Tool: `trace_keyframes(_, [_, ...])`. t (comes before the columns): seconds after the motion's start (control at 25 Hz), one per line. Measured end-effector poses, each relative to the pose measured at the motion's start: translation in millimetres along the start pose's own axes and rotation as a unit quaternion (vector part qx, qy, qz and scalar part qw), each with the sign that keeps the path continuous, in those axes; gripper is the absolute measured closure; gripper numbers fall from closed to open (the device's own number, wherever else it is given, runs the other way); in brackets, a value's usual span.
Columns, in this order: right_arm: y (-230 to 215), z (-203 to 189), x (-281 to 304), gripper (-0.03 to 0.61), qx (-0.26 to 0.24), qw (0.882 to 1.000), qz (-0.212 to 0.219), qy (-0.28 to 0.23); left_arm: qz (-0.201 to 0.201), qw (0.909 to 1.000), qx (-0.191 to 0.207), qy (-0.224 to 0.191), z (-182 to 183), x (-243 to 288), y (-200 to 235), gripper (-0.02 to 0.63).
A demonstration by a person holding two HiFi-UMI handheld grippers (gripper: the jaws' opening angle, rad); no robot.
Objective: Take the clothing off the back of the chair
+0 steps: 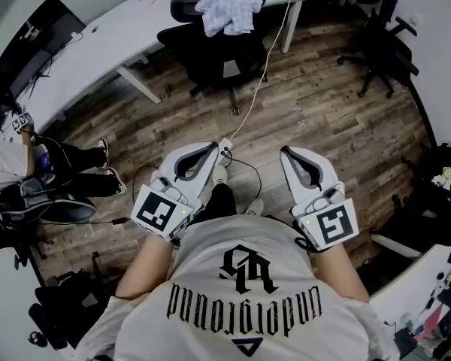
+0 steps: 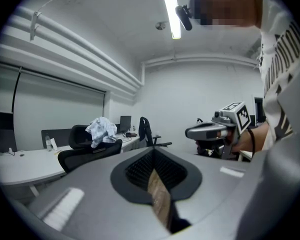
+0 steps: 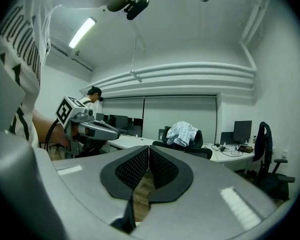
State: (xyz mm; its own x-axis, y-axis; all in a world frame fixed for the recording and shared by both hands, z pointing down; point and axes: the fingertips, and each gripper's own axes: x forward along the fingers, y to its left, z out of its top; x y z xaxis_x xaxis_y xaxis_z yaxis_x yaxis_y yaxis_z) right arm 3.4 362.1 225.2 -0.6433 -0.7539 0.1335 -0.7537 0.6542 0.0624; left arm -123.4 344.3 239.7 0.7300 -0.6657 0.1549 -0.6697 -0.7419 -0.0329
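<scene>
A pale, crumpled piece of clothing (image 1: 229, 7) hangs over the back of a black office chair (image 1: 214, 55) at the white desk, far ahead of me. It also shows in the left gripper view as clothing (image 2: 101, 130) and in the right gripper view as clothing (image 3: 182, 133). My left gripper (image 1: 213, 147) and right gripper (image 1: 285, 151) are held side by side in front of my body, well short of the chair. Both point roughly level toward it. Each has its jaws shut with nothing between them, as the left gripper (image 2: 152, 151) and the right gripper (image 3: 149, 149) show in their own views.
A long curved white desk (image 1: 98, 43) runs behind the chair. A second black chair (image 1: 379, 32) stands at the right. A person (image 1: 30, 164) sits at the left with bags around. A power strip (image 1: 225, 147) and its white cable lie on the wooden floor.
</scene>
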Motion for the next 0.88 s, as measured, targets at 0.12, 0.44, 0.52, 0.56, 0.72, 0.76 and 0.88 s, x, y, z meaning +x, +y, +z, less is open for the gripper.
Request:
trace_keyframes(0.12, [-4.0,1.7,14.2,0.572,0.000,1.000,-0.001,0.006,-0.007,1.0000,-0.006,0.001,-0.8,10.5,13.9,0.563])
trace_keyframes(0.44, [-18.6,7.4,73.8,0.572,-0.006,1.000,-0.008,0.014,-0.031,0.9995,-0.007,-0.009,-2.6,31.9,69.2,0.563])
trace_keyframes(0.52, [-20.9,12.3,92.2,0.571,-0.011,1.000,-0.012,0.013,-0.035,0.9992,-0.001,-0.017,0.5,34.0,88.6,0.563])
trace_keyframes(0.56, [-22.1,15.7,102.1,0.571,-0.015,1.000,-0.014,0.012,-0.039,0.9990,0.002,-0.020,2.5,34.8,98.5,0.563])
trace_keyframes(0.72, [-25.7,33.4,146.0,0.571,-0.026,0.999,-0.026,0.006,-0.054,0.9982,0.008,-0.025,12.8,38.5,141.3,0.563])
trace_keyframes(0.76, [-25.4,37.8,156.0,0.571,-0.028,0.999,-0.030,0.004,-0.059,0.9980,0.006,-0.024,15.7,38.9,150.6,0.563])
trace_keyframes(0.88, [-21.8,47.1,179.3,0.571,-0.034,0.999,-0.039,0.000,-0.070,0.9966,0.020,-0.038,22.6,38.8,176.7,0.563])
